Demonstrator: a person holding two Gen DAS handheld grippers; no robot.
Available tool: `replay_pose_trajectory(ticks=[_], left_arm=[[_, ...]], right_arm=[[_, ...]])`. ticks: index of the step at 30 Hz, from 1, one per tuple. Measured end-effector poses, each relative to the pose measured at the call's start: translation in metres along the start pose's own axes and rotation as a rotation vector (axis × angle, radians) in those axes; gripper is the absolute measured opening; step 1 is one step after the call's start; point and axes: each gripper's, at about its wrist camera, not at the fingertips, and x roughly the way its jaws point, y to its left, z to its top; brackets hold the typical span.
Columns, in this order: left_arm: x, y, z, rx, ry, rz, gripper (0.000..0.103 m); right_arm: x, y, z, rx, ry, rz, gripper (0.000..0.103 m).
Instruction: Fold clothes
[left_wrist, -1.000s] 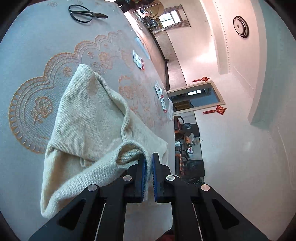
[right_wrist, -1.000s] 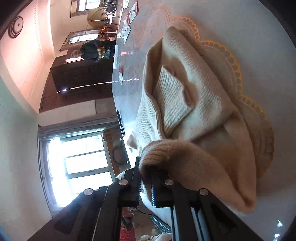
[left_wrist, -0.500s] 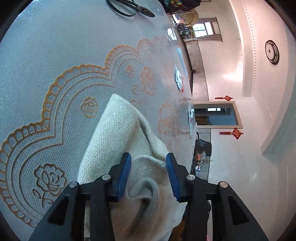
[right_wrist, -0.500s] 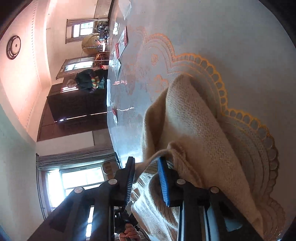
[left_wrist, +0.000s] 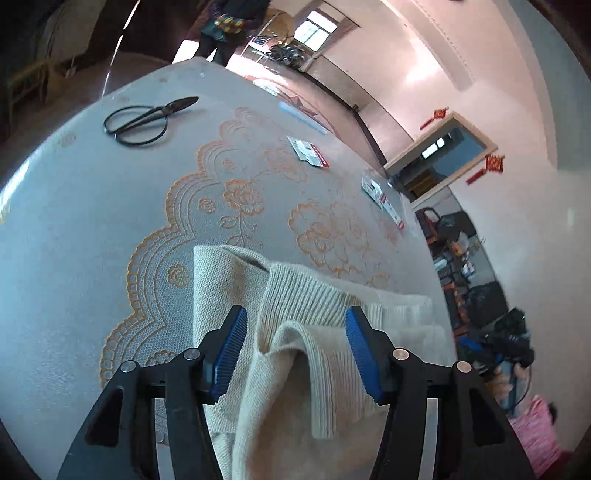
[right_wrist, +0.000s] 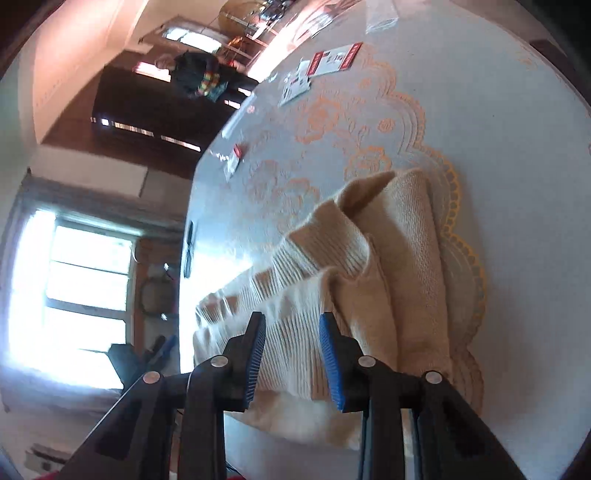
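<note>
A pale table (left_wrist: 92, 221) with orange floral lacework carries a folded cream sweater (left_wrist: 295, 314), black scissors (left_wrist: 144, 118) and printed cards (left_wrist: 308, 151).

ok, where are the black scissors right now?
Left wrist view, upper left: the black metal scissors lie on the patterned tablecloth, apart from the cream knitted sweater.

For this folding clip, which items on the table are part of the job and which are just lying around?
Part of the job:
- cream knit sweater, lying bunched on the table
- left gripper, open over the sweater
- right gripper, open over the sweater

Lying about:
- black scissors, at the far side
- red-and-white cards
- patterned tablecloth, only the work surface
</note>
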Motion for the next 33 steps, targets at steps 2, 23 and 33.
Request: replay_pose_trajectory(ticks=[2,23,33], left_arm=[[-0.002,-0.027,-0.017,0.136,0.016,0.06,0.062],[0.043,-0.042,-0.044,-0.087,0.15,-0.111,0.061],[0.038,-0.041,-0.03,-0.074,0.164,-0.079,0.061]], right_arm=[[0.008,0.01,-0.02,-0.082,0.07,-0.076,0.032],[0.043,-0.024,0.0,0.116,0.096,0.15,0.004],[0.029,0.004,0.004,-0.154,0.186,-0.085,0.032]])
